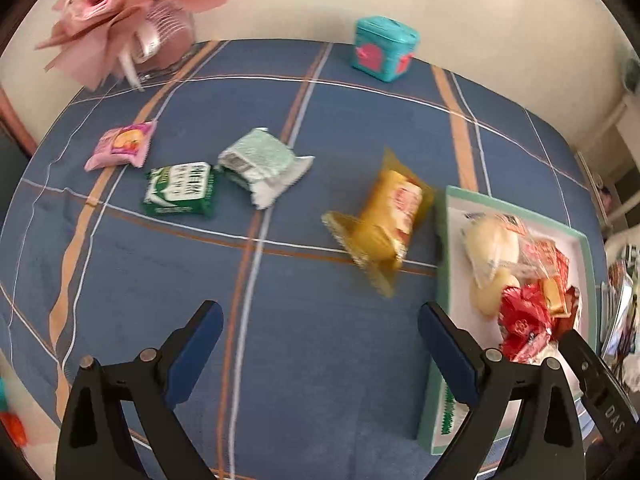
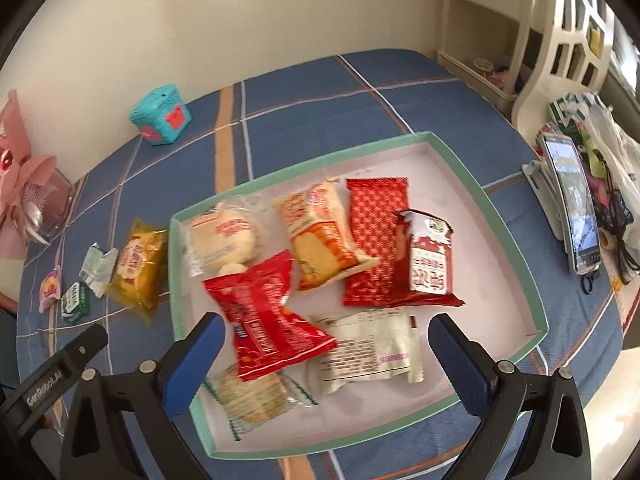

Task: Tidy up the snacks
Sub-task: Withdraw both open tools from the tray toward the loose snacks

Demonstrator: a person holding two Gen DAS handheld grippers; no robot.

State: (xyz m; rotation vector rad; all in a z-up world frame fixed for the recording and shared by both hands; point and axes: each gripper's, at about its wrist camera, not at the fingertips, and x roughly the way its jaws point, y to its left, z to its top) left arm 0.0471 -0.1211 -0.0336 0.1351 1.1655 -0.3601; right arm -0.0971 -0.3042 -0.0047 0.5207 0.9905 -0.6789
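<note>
A green-rimmed white tray (image 2: pixel 496 204) holds several snack packets, among them a red packet (image 2: pixel 268 316) and a white one (image 2: pixel 372 352). My right gripper (image 2: pixel 324 344) is open and empty, just above the tray's near half. Outside the tray on the blue cloth lie a yellow packet (image 1: pixel 384 224), a pale green packet (image 1: pixel 264 164), a dark green packet (image 1: pixel 180 190) and a pink packet (image 1: pixel 122 146). My left gripper (image 1: pixel 320 344) is open and empty, above the cloth, short of the yellow packet. The tray (image 1: pixel 444 420) shows at its right.
A teal box (image 1: pixel 384 48) stands at the table's far edge by the wall. A pink bouquet (image 1: pixel 120 12) sits at the far left corner. A phone on a stand (image 2: pixel 572 204) and bags are right of the table.
</note>
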